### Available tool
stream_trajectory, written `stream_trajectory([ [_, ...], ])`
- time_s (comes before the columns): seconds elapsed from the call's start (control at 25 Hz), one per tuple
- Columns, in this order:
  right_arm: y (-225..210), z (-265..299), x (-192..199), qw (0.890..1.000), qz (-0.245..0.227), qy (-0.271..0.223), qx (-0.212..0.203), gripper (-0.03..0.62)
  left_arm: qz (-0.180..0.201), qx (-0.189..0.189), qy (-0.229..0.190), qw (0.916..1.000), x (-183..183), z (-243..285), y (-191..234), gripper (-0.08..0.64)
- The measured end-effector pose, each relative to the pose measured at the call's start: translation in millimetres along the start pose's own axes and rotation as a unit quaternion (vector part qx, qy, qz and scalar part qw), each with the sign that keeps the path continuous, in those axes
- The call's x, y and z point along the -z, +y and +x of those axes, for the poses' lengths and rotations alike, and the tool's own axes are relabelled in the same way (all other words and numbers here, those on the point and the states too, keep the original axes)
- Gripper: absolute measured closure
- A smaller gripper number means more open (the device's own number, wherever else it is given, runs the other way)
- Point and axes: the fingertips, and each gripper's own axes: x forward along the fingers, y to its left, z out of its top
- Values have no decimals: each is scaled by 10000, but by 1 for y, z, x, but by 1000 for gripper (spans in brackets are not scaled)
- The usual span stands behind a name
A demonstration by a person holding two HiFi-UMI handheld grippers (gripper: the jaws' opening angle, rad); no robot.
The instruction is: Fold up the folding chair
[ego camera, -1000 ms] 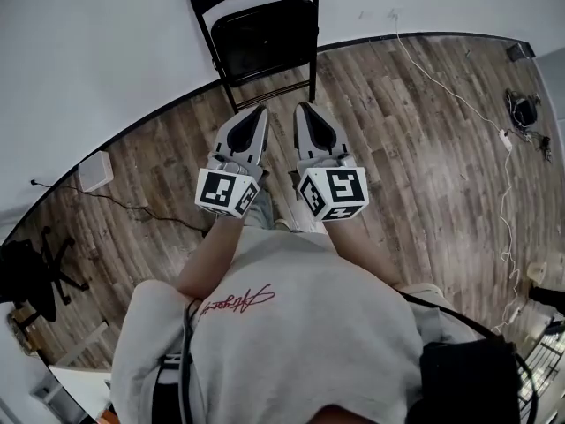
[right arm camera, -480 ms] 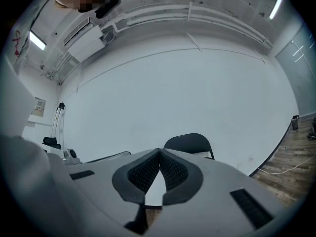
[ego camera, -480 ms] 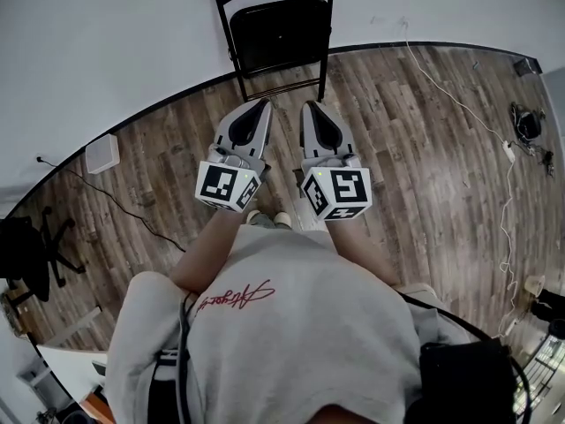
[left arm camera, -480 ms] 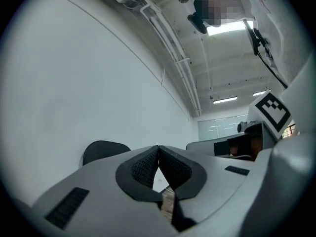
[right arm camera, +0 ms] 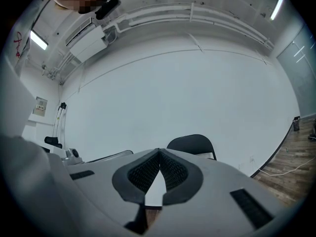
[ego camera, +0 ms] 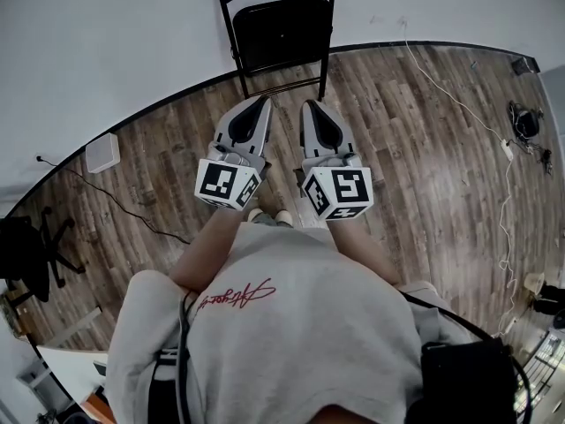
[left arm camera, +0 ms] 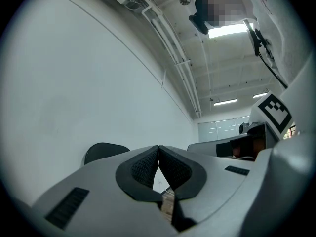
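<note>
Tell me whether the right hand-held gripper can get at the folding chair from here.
Probably yes: the right hand-held gripper points at the folding chair, with only bare floor between them, though its jaws are shut.

Head view: overhead, steeply down past the person's shoulders; folding chair at 12 o'clock, against white wall. Left gripper view: low, close behind its fingers, angled up toward wall and ceiling. Right gripper view: likewise, more level. All three share chair and wall.
</note>
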Motion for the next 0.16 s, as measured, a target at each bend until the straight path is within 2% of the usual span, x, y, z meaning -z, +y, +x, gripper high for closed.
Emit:
stream_trajectory([
  [0.16, 8, 0, -2, 10000, -55, -35, -35, 577, 42, 58, -104, 9999, -1, -4, 1, 543],
])
